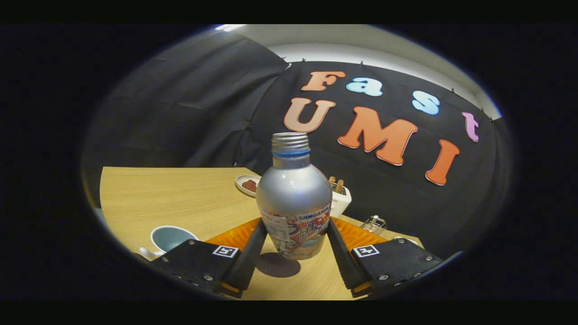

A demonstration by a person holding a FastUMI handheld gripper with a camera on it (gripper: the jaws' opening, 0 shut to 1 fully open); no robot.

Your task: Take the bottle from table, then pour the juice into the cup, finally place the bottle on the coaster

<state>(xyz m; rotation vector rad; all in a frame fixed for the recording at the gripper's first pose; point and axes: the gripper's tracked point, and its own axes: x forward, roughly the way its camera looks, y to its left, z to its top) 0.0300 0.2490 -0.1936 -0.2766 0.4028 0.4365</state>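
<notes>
- Gripper (295, 246): both fingers pinch the uncapped silver aluminium bottle (294, 198), upright, base above the round dark coaster (277, 264).
- Pale blue ceramic cup (169, 238): on wooden table (180, 194), left of the fingers.

Bottle (294, 203) btwn fingers (251, 253), above coaster (277, 265).

The gripper (295, 234) carries black screw-studded plates with square black-and-white markers.

Dim booth, fisheye-bent edges, soft glare on the bottle (293, 198).
</notes>
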